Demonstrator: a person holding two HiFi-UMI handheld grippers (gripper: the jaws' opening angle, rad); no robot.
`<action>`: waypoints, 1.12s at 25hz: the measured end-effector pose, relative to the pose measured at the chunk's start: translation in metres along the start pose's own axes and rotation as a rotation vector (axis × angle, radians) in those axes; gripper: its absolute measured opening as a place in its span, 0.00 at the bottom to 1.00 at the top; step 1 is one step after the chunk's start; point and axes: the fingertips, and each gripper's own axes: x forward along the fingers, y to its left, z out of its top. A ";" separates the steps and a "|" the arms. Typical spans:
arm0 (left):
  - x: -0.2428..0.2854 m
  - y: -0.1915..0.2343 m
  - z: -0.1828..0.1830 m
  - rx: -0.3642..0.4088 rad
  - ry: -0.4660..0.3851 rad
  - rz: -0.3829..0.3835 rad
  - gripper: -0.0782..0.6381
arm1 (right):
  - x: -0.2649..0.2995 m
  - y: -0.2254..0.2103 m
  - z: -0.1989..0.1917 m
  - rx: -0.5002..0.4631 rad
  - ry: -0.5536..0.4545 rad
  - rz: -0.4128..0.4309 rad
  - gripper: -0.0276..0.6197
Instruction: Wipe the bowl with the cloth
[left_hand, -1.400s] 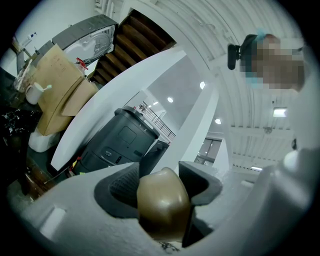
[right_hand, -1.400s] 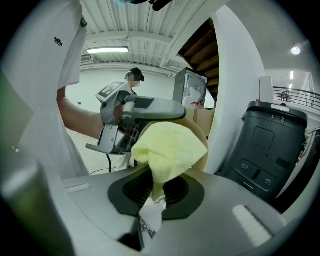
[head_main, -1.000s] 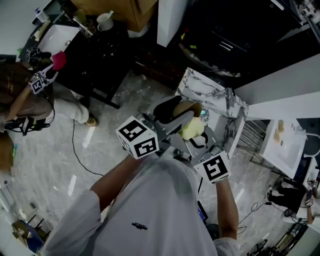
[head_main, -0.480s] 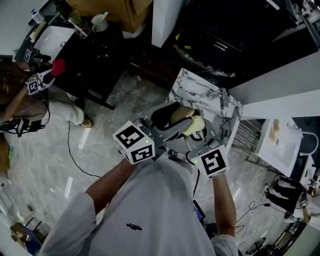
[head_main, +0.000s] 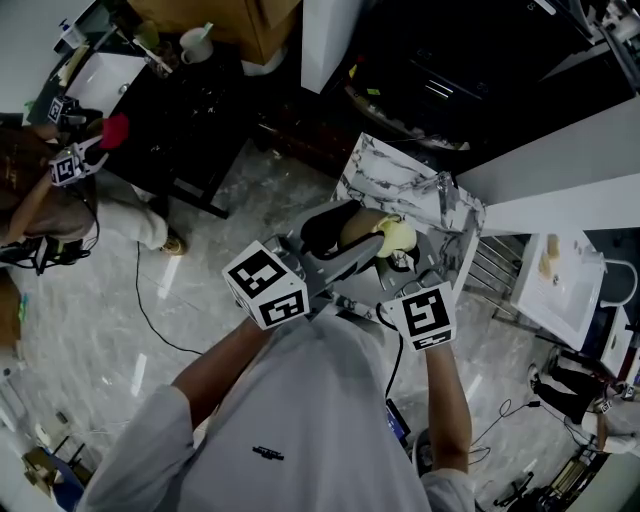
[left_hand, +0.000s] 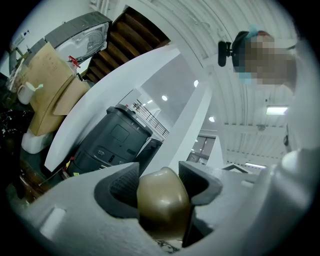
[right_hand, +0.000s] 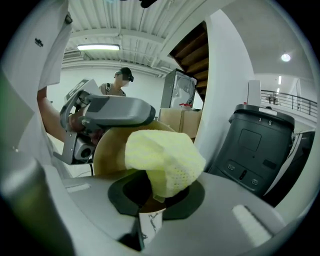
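Observation:
A tan bowl (head_main: 358, 228) is held up off the marble table (head_main: 400, 185), tipped on its side. My left gripper (head_main: 345, 235) is shut on the bowl's rim (left_hand: 162, 197). The right gripper (head_main: 398, 250) is shut on a pale yellow cloth (head_main: 397, 234), and the cloth (right_hand: 162, 157) presses against the bowl's inside wall (right_hand: 110, 155). In the right gripper view the left gripper (right_hand: 112, 112) clamps the bowl's upper edge.
A dark bin-like machine (right_hand: 255, 145) stands to the right of the bowl. Another person (head_main: 40, 190) with grippers stands at far left near a black table (head_main: 190, 110). A white tray (head_main: 560, 280) lies at right. Cables (head_main: 150, 300) cross the marble floor.
The cloth has slid upward across the bowl, from its lower part to near its upper right edge. Both grippers shifted slightly with it.

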 end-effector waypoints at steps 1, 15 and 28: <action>0.000 0.000 0.000 -0.006 -0.001 0.001 0.46 | 0.000 0.001 -0.003 -0.014 0.012 -0.005 0.10; 0.005 0.010 -0.003 -0.026 0.011 0.018 0.46 | 0.003 0.036 -0.018 -0.083 0.124 0.072 0.10; 0.010 -0.002 -0.013 -0.025 0.044 -0.010 0.46 | -0.001 0.016 0.000 0.017 0.009 0.020 0.10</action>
